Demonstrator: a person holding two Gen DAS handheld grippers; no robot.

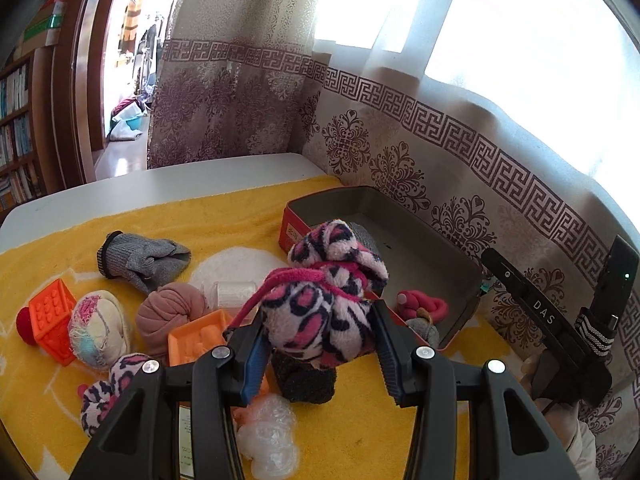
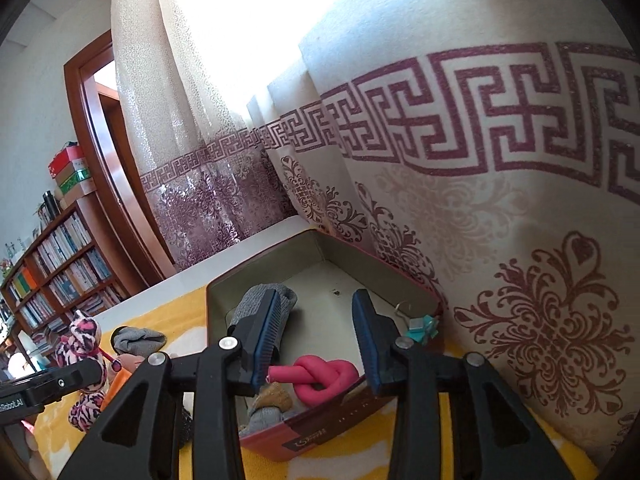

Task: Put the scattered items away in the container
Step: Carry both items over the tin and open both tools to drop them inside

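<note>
Leopard-print sock (image 1: 320, 312) is clamped in my left tongs (image 1: 318, 344), raised clear of clutter for carrying to the tin (image 1: 424, 280); right tongs (image 2: 316, 340) hang open, empty, above it.

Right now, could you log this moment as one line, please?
left gripper: holds leopard sock | right gripper: open over tin
</note>
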